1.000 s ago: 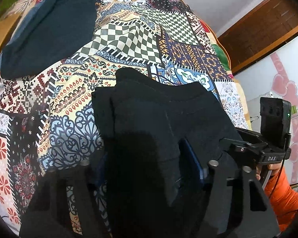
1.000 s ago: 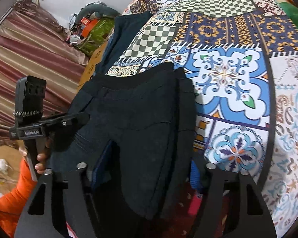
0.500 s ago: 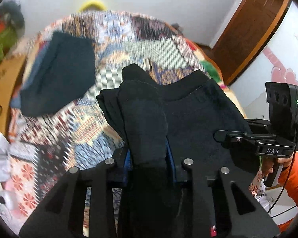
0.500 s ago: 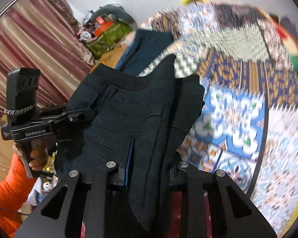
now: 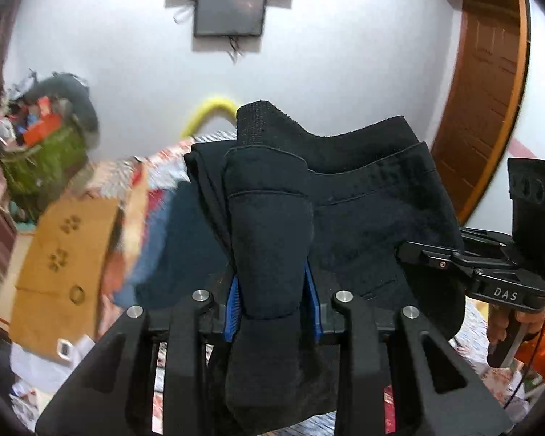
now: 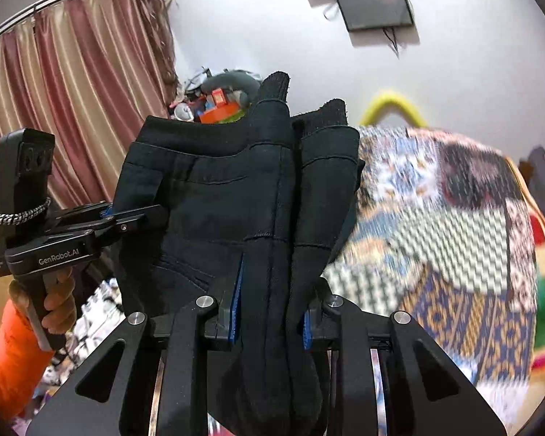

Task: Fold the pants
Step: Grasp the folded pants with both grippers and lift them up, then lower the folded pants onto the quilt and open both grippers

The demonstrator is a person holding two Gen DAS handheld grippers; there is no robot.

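The black pants [image 5: 363, 218] hang folded between my two grippers, lifted above the bed. My left gripper [image 5: 272, 298] is shut on one bunched end of the pants, with blue pads [image 5: 233, 301] pressing the cloth. My right gripper [image 6: 269, 301] is shut on the other end of the pants [image 6: 207, 210]. The right gripper also shows in the left wrist view [image 5: 490, 272], and the left gripper shows in the right wrist view [image 6: 72, 232]. The lower part of the pants is hidden behind the gripper bodies.
A patchwork bedspread [image 6: 436, 225] lies below on the right. A dark blue folded garment [image 5: 178, 239] lies on the bed. A brown cardboard box [image 5: 61, 254], a green basket of clutter [image 5: 40, 152], curtains [image 6: 61, 116], a wooden door [image 5: 487, 101] and a wall screen [image 5: 229, 11] surround.
Both grippers have closed on the pants and lifted them off the bed. Both cameras have tilted up from the bedspread toward the wall.
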